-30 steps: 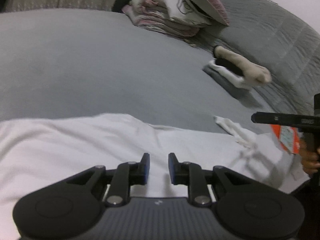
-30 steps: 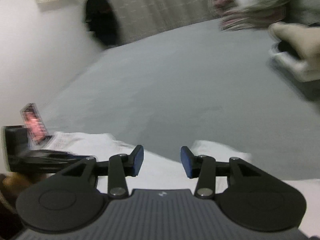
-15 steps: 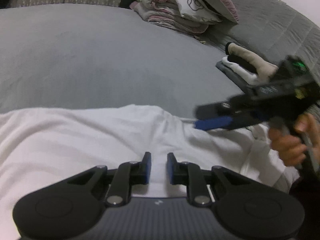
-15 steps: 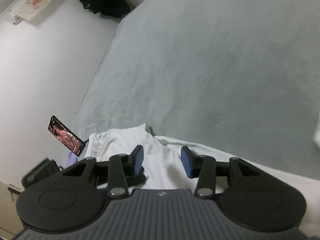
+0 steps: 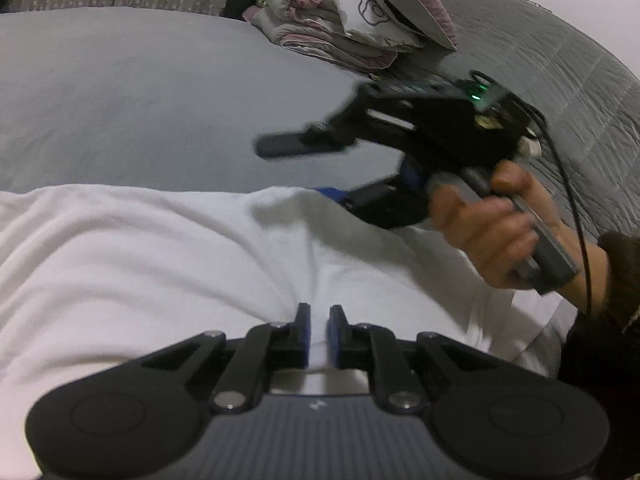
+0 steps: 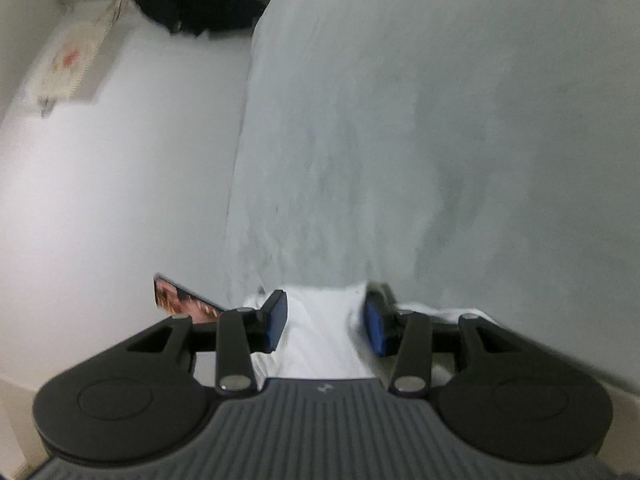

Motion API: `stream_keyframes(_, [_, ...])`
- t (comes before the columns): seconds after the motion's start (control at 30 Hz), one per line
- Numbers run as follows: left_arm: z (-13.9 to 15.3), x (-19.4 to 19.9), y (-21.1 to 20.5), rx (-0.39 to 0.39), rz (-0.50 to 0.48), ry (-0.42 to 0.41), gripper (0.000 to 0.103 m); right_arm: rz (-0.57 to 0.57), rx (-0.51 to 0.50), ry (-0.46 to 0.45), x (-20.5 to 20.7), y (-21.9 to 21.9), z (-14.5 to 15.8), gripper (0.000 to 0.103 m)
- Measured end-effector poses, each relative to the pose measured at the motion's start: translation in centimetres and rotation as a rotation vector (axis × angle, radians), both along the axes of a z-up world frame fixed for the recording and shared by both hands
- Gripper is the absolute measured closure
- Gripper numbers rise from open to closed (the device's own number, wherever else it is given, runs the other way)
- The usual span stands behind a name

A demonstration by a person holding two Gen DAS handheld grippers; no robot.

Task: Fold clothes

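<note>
right claw [image 5: 316, 168] blurred over white garment [image 5: 160, 264]

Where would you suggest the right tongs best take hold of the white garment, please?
Probably its raised far edge, coming in level from the right. That edge stands up in a ridge off the grey bed, and the open right tongs already straddle the cloth there.

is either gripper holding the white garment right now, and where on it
Left gripper pinches a fold of the white garment near its close edge. Right gripper is open astride its far edge.
</note>
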State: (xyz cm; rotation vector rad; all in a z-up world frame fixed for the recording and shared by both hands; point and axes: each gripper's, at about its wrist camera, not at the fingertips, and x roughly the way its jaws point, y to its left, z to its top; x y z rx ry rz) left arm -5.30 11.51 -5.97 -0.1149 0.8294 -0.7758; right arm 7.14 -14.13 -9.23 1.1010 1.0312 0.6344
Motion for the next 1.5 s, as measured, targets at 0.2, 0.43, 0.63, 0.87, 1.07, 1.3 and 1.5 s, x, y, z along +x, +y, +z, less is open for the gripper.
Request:
stream_keyframes(0.2, [0.2, -0.8, 0.3, 0.009, 0.001, -0.009, 0.091, -0.048, -0.123, -0.035, 0.2, 1.2, 1.1, 0.096])
stream_keyframes(0.43, [0.4, -0.9, 0.6, 0.009, 0.012, -0.002, 0.091, -0.089, -0.302, -0.122, -0.8, 1.6, 1.8, 0.098])
stream_keyframes(0.63, [1.7, 0.1, 1.1, 0.003, 0.058, 0.009, 0.091, -0.054, -0.364, -0.152, -1.3, 1.1, 3.8, 0.09])
stream_keyframes(0.87, [2.0, 0.4, 3.5, 0.004, 0.129, 0.011, 0.091, -0.084, -0.427, -0.198, -3.9, -0.1, 5.5, 0.065])
stream_keyframes(1.07, [2.1, -0.4, 4.3, 0.027, 0.139, 0.003, 0.09, -0.035, -0.517, -0.298, -7.7, 0.1, 6.9, 0.062])
stream_keyframes(1.3, [2.2, -1.8, 4.4, 0.066, 0.11, -0.03, 0.087, 0.084, -0.61, -0.418, -10.1, 2.0, 6.9, 0.062])
stream_keyframes(1.5, [2.2, -3.9, 4.4, 0.104, 0.072, -0.073, 0.077, 0.21, -0.683, -0.526, -13.7, 3.6, 7.5, 0.062])
